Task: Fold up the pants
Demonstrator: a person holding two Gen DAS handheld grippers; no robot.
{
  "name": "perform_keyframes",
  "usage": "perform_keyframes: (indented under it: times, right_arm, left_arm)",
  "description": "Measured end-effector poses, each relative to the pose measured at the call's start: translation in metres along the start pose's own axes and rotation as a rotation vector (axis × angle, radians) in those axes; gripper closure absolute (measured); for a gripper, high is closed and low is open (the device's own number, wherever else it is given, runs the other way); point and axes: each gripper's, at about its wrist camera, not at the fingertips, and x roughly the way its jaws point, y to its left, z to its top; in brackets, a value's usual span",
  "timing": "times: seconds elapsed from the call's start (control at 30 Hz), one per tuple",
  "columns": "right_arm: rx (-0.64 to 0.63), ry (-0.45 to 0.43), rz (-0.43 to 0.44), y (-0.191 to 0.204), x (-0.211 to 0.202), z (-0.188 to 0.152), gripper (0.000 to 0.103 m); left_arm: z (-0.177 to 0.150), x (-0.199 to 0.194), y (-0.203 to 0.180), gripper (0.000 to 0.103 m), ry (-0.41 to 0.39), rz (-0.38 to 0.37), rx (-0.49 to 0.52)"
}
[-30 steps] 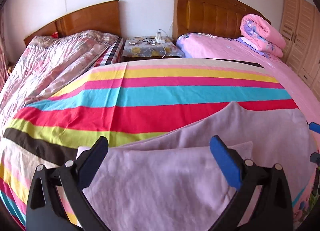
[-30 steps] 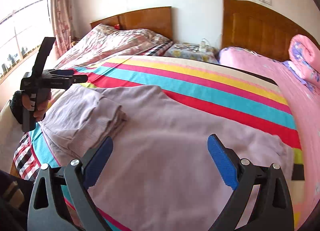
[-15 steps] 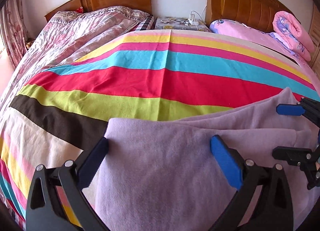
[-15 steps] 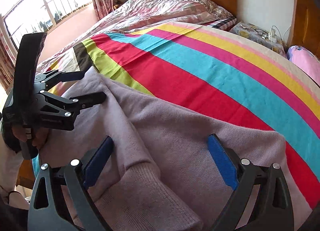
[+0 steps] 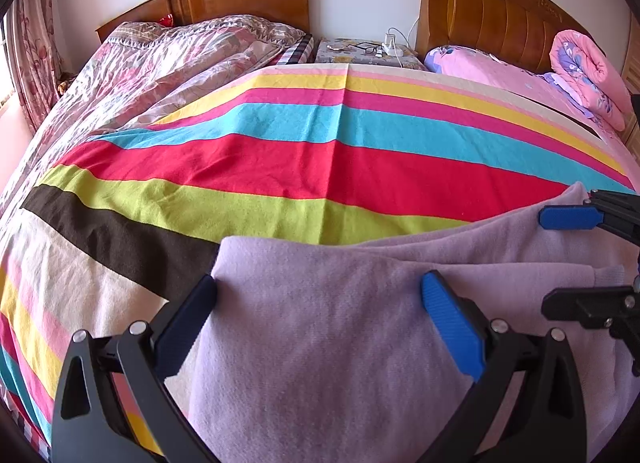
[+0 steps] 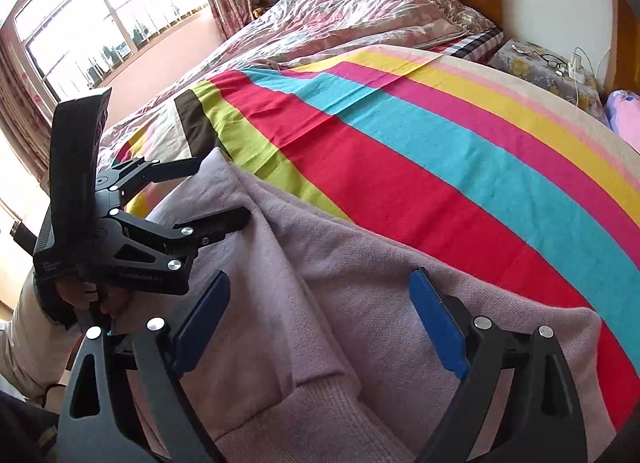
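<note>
So the lilac pants (image 5: 328,343) are sitting in the lower half of both views, on the near end of the striped blanket (image 5: 320,167). Looks to me like at least one fold is already in: in the left wrist view there's a doubled layer with a clean folded edge running across the middle, and more fabric peeking out behind it toward the right. In the right wrist view a ribbed cuff or waistband (image 6: 304,415) bunches up at the bottom centre, so it's not squared off yet.

Left gripper (image 5: 320,323) has its fingers wide apart, hanging over the folded layer, holding nothing. Right gripper (image 6: 320,323) is the same deal, spread open above the cloth.

My guess: roughly halfway. Still needs another fold or two plus smoothing that lumpy ridge in the middle.
</note>
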Motion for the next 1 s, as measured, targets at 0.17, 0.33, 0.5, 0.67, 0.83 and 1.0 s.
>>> perform_keyframes:
  times: [0.17, 0.33, 0.5, 0.67, 0.83, 1.0]
  right_arm:
    - [0.112, -0.062, -0.061, -0.022, -0.023, -0.007, 0.012]
    - [0.154, -0.055, -0.058, -0.043, -0.02, -0.017, 0.012]
    - [0.21, -0.062, -0.203, -0.038, -0.03, -0.017, 0.012]
    - [0.002, -0.09, -0.228, 0.033, -0.041, -0.014, 0.011]
    - [-0.202, 0.033, -0.269, 0.083, -0.014, -0.043, 0.009]
    - [-0.233, 0.025, -0.351, 0.076, -0.011, -0.064, 0.005]
  left_arm:
    - [0.0, 0.0, 0.001, 0.001, -0.001, 0.0, 0.0]
    - [0.0, 0.0, 0.001, 0.001, -0.001, 0.001, 0.0]
    - [0.0, 0.0, 0.001, 0.001, -0.001, 0.0, 0.001]
    - [0.0, 0.0, 0.001, 0.001, -0.001, 0.001, 0.002]
    - [0.0, 0.0, 0.001, 0.001, -0.001, 0.0, 0.002]
    - [-0.001, -0.003, 0.001, 0.001, -0.006, -0.008, -0.008]
